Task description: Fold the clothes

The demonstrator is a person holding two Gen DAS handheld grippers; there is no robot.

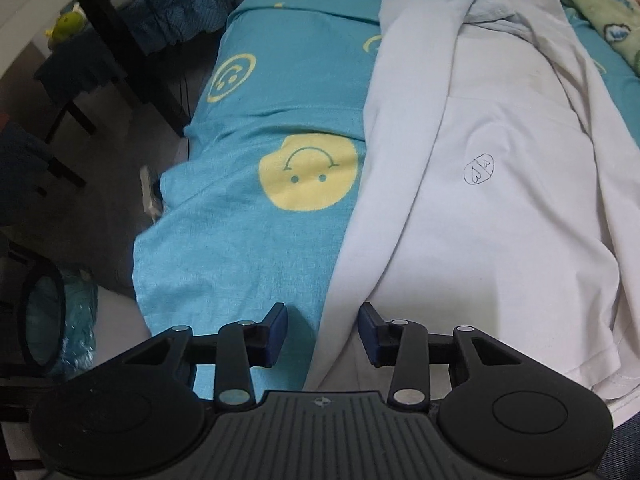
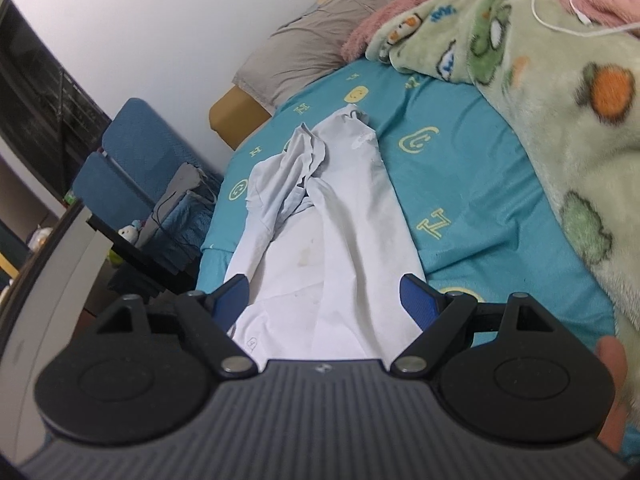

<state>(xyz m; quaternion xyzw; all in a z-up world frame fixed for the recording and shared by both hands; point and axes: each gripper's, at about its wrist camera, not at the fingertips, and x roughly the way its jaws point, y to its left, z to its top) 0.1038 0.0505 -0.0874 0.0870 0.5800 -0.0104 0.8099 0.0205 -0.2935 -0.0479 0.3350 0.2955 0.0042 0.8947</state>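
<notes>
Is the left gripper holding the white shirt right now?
No, the left gripper is open, its blue pads apart above the edge of the white shirt, clamping nothing.

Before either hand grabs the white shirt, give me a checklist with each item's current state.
1. Left tongs open: ok, blue pads apart with nothing between them.
2. Right tongs open: ok, pads spread wide over the shirt.
3. White shirt lying on the blue bedsheet, within reach: ok, its near hem sits just ahead of both tongs.
4. Shirt flat and ready to fold: not ok, the collar end is bunched and the sides are already flopped inward with creases.
5. Green blanket apart from the shirt: ok, bare sheet shows between them.
6. Left tongs lined up on the shirt's edge: cannot tell whether the fabric lies between the pads.
</notes>
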